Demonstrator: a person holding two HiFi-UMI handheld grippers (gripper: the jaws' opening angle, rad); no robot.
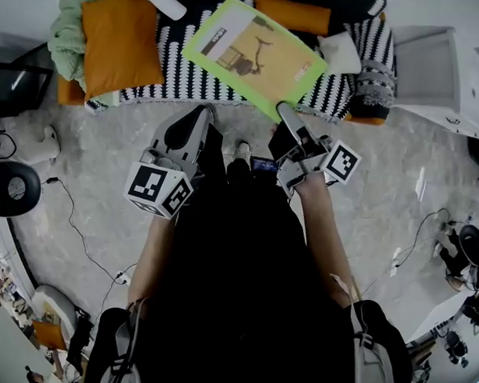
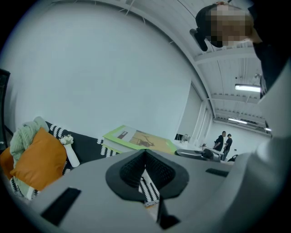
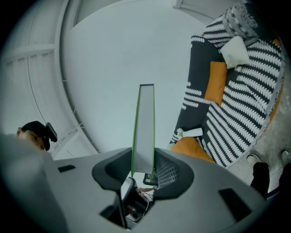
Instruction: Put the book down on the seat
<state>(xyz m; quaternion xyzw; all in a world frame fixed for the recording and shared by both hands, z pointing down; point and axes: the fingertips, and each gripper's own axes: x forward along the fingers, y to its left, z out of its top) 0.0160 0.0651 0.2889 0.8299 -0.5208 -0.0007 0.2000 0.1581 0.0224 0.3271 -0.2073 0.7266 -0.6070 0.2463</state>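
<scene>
**Book clamped in your right gripper, over the seat**

Head view: your right gripper (image 1: 285, 111) grips the near corner of the green-edged book (image 1: 255, 55). The book lies cover-up and askew over the middle of the striped seat (image 1: 181, 83). From here you cannot tell whether it touches the fabric. An orange cushion (image 1: 119, 44) rests on the seat's left end, well apart from the book. Your left gripper (image 1: 202, 114) hangs just in front of the seat's front edge, left of the book's near corner, and touches nothing.

Left gripper view: its jaws stand together at the tips with nothing between them. Beyond them the book shows flat above the seat, to the right of the cushion. Two people (image 2: 225, 142) stand far off, past the seat's right end.

Right gripper view: the book stands edge-on between the jaws, and both pads press on its covers. The seat fills the right side, beside the book's edge.
</scene>
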